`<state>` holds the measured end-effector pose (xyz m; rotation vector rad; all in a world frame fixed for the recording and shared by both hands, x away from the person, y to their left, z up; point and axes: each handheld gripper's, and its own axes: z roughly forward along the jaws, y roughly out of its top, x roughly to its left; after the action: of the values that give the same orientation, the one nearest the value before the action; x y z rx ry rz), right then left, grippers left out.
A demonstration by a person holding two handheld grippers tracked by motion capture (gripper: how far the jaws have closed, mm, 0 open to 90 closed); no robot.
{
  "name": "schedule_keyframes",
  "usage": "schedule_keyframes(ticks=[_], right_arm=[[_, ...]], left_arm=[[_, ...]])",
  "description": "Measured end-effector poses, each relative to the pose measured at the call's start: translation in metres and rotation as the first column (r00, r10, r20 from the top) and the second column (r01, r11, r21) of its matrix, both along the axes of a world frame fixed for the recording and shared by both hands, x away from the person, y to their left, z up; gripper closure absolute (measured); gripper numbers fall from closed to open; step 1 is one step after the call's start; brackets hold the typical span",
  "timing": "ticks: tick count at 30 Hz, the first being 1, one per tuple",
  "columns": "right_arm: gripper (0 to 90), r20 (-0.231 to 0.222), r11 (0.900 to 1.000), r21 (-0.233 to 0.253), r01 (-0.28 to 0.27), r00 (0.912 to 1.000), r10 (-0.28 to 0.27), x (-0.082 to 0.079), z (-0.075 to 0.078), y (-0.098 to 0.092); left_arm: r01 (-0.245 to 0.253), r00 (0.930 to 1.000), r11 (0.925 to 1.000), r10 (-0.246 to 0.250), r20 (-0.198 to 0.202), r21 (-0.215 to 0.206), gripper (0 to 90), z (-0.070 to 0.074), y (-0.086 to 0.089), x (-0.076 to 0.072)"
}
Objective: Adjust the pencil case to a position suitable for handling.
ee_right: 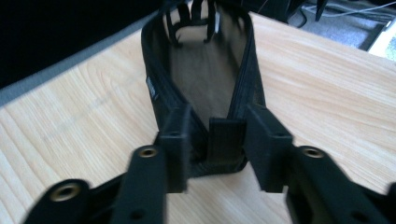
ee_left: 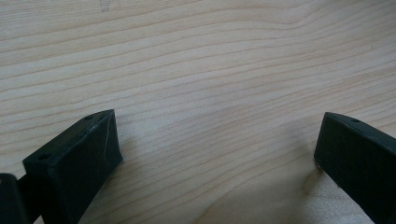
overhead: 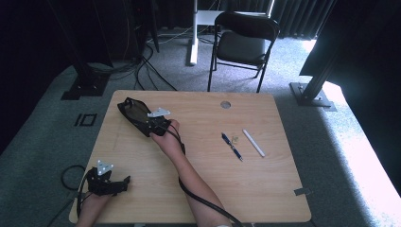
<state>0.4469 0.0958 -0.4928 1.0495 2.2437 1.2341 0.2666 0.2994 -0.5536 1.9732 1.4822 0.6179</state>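
A black zip pouch (overhead: 132, 110) lies open on the far left of the wooden table (overhead: 265, 189). My right gripper (overhead: 155, 126) reaches across to its near end. In the right gripper view the two jaws press against both sides of the pouch (ee_right: 205, 79) end, with its fabric tab between them, so my right gripper (ee_right: 218, 135) is shut on it. My left gripper (overhead: 124, 182) rests at the table's front left corner. The left gripper (ee_left: 217, 140) stands open over bare wood, jaws wide apart.
A dark blue pen (overhead: 231, 145) and a white pen (overhead: 253, 143) lie side by side right of centre, with a small yellowish bit between them. A round cable hole (overhead: 225, 104) sits near the far edge. A black folding chair (overhead: 243, 40) stands behind the table.
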Motion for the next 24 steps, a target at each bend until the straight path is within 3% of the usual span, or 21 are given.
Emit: schedule_keyframes(ticks=[15,24], right_arm=[[73.0,-0.023,1.000,-0.002,-0.006,0.9997,0.006,-0.008,0.003,-0.007],[73.1,-0.021,1.000,0.004,-0.002,0.9998,0.003,-0.014,0.004,-0.022]], left_arm=[[0.000,1.0000,1.0000,0.000,0.000,-0.001,0.5,0.000,0.000,0.000],[0.001,1.0000,1.0000,-0.001,0.001,0.002,0.5,0.000,0.000,0.000]])
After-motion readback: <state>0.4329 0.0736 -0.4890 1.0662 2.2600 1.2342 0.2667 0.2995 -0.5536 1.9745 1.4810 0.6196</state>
